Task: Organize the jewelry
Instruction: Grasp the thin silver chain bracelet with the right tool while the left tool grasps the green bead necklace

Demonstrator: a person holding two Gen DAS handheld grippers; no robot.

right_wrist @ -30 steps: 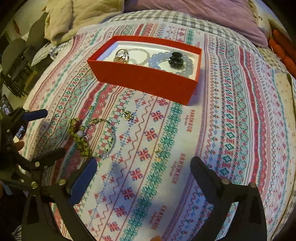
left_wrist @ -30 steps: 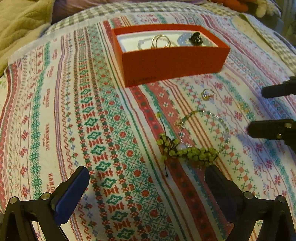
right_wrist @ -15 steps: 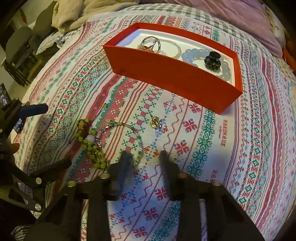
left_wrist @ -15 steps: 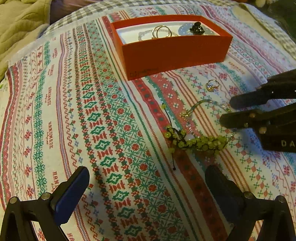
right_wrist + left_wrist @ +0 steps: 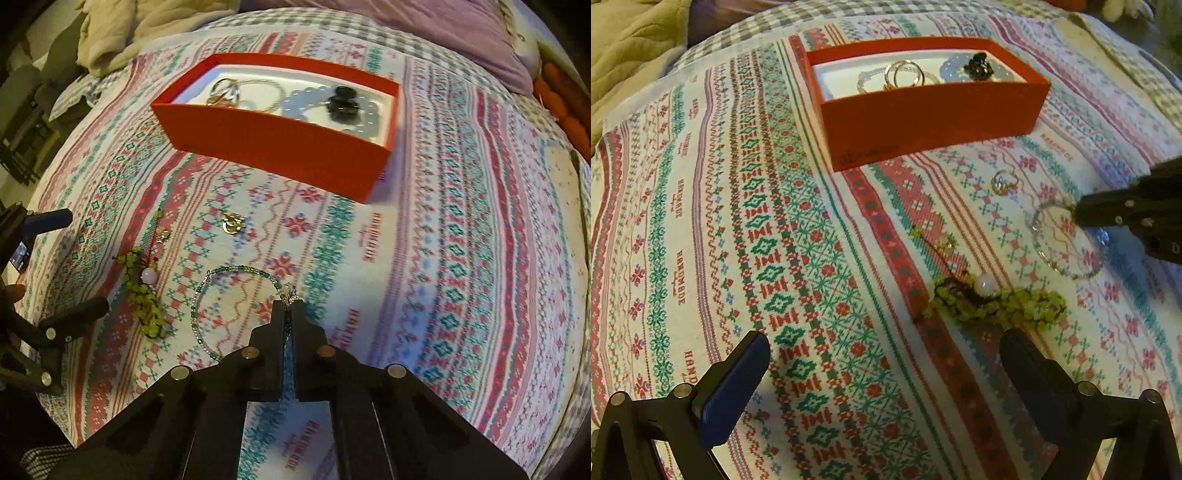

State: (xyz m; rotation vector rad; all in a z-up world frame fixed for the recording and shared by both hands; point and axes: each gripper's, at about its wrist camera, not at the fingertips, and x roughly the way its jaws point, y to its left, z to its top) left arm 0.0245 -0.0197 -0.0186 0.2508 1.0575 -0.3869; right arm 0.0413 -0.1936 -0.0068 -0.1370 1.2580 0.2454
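My right gripper (image 5: 289, 307) is shut on a thin beaded bracelet (image 5: 236, 273), gripping it at its near edge; the loop hangs over the patterned cloth. It also shows in the left wrist view (image 5: 1062, 240) under the right gripper (image 5: 1082, 214). A green bead bracelet (image 5: 997, 304) with a white bead lies on the cloth just ahead of my open, empty left gripper (image 5: 882, 354); it also shows in the right wrist view (image 5: 144, 291). A small gold ring (image 5: 1003, 181) lies nearer the red box (image 5: 931, 114), which holds rings, a pale bead bracelet and a black clip.
A patterned cloth (image 5: 738, 221) covers the bed. A beige blanket (image 5: 624, 44) lies at the far left, a purple pillow (image 5: 461, 33) behind the box. A small gold earring (image 5: 162, 234) lies by the green bracelet. My left gripper shows at the left of the right wrist view (image 5: 59, 266).
My right gripper came down beside the green bracelet, closed on the thin beaded bracelet and pulled it to the right, away from the green one. My left gripper stayed open.
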